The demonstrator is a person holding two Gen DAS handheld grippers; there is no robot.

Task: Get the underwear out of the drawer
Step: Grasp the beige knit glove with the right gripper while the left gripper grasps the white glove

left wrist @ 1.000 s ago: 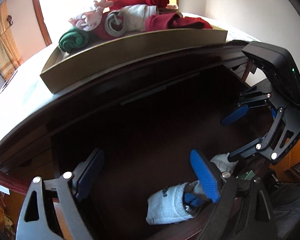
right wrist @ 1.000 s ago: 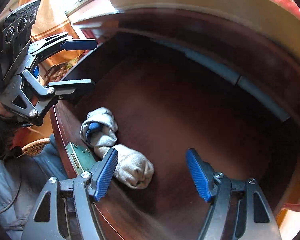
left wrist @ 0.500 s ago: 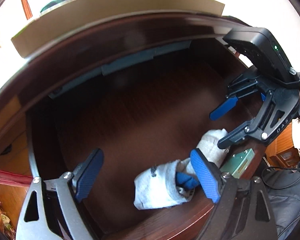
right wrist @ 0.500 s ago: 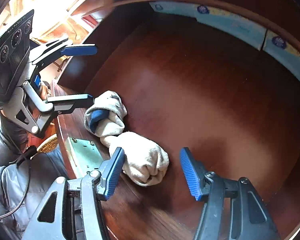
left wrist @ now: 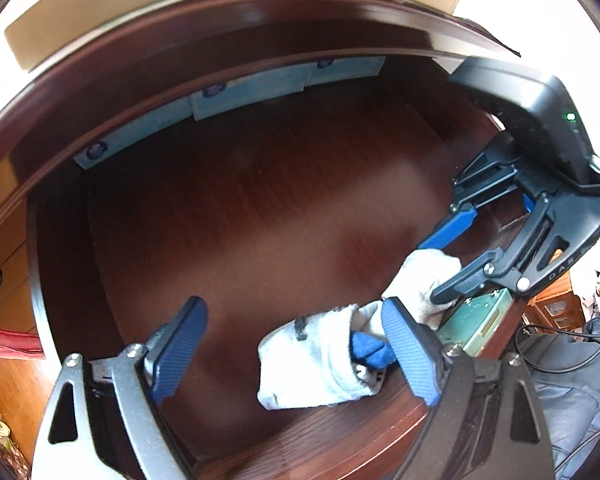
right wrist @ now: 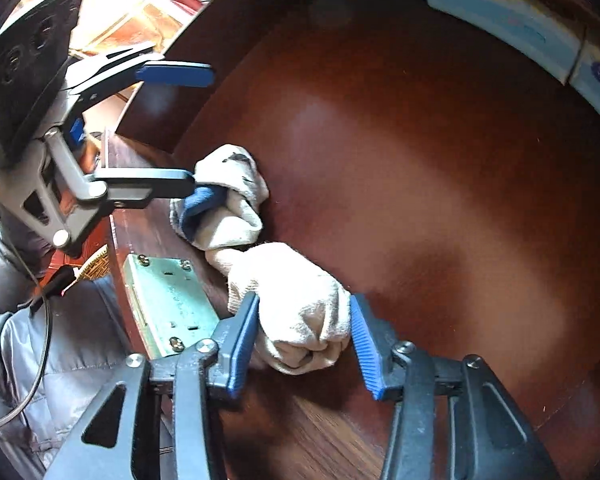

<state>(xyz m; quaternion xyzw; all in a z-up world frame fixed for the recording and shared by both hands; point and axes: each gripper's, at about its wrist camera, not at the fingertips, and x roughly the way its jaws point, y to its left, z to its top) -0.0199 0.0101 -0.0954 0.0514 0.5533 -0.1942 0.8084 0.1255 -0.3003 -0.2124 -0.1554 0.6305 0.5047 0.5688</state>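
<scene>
A white roll of underwear lies on the floor of the drawer, pushed up against the front wall, close to the metal lock plate. A bit of blue cloth peeks out near its middle. The roll is long and runs along the front wall, one fat end toward each gripper.

A second ago both grippers were higher up and farther from the roll, and a tray of rolled clothes on top of the dresser showed in the left view. Now both have dropped down into the drawer. The right gripper has its fingers wide apart, one on each side of the near fat end, not yet squeezing. The left gripper also has its fingers spread wide; one finger sits right by the blue cloth and the other stands well off to the side, so it holds nothing.

This looks like the moment just before the grab. The right fingers seem ready to close on their end, and then the roll can be lifted out.
</scene>
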